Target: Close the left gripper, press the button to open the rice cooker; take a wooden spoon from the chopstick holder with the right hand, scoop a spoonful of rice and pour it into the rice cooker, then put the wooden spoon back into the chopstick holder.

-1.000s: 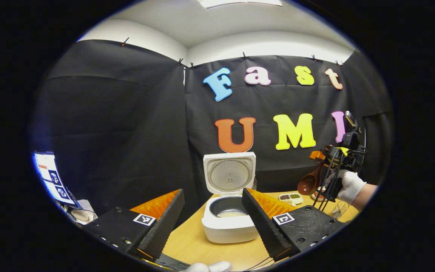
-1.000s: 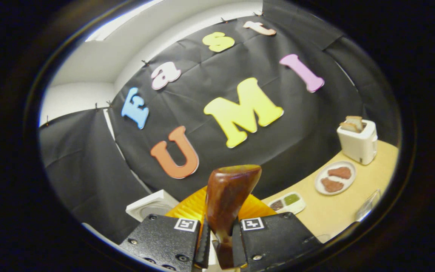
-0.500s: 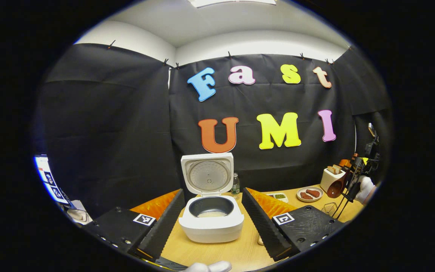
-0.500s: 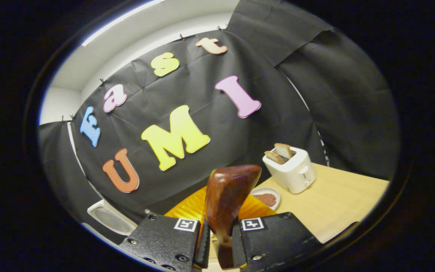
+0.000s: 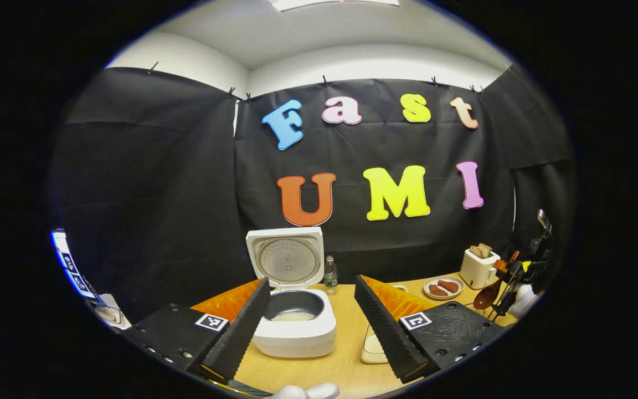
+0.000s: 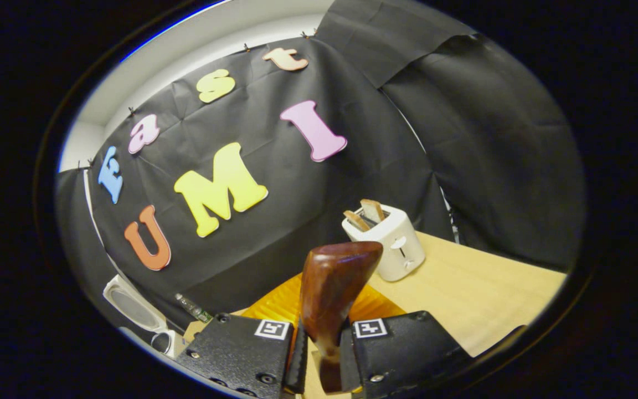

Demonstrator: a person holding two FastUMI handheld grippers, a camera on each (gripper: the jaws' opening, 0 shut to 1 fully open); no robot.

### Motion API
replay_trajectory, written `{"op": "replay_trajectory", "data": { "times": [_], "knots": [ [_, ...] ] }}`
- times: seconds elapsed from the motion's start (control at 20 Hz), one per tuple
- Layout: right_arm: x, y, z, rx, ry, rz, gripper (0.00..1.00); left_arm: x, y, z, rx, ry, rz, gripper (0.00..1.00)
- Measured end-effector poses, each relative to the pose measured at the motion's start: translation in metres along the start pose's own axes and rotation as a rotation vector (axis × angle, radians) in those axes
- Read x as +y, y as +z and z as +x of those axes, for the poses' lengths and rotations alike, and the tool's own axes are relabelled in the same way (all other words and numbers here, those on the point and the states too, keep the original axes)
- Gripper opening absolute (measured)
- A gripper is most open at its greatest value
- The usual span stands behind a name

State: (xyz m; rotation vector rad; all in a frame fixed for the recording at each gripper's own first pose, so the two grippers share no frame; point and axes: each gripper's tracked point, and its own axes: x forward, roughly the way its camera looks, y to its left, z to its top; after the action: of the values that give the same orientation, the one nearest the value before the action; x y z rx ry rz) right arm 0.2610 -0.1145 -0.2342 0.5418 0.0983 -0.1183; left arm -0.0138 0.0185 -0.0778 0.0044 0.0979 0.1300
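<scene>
A wooden desk [image 5: 346, 363] is carrying the white rice cooker [image 5: 294, 330], sitting lid-up between the spread fingers of the released left hand-held gripper [image 5: 310, 324]. Far right, the right hand-held gripper [image 6: 319, 360] is clenching the wooden spoon [image 6: 333, 288], bowl pointing forward, nearest the holder, which I cannot make out

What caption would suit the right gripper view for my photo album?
Right gripper clamps a wooden spoon, bowl raised before a toaster holding two bread slices on the wooden table.
</scene>
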Motion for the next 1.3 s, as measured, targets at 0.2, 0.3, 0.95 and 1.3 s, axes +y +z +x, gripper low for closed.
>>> {"op": "replay_trajectory", "data": {
  "times": [0.2,0.3,0.95,1.3],
  "knots": [
    [-0.018,-0.043,0.015,0.055,-0.031,-0.026,0.29,-0.004,-0.005,0.002,0.016,-0.006,0.024,0.97],
    [-0.028,-0.06,0.022,0.085,-0.054,-0.044,0.29,-0.005,-0.008,0.003,0.025,-0.007,0.041,0.97],
    [-0.069,-0.08,0.018,0.17,-0.158,-0.157,0.49,-0.004,-0.005,0.008,0.021,-0.016,0.064,0.97],
    [-0.065,-0.025,-0.023,0.114,-0.191,-0.408,0.99,0.002,-0.002,0.009,0.009,-0.025,0.059,0.97]
  ]
}}
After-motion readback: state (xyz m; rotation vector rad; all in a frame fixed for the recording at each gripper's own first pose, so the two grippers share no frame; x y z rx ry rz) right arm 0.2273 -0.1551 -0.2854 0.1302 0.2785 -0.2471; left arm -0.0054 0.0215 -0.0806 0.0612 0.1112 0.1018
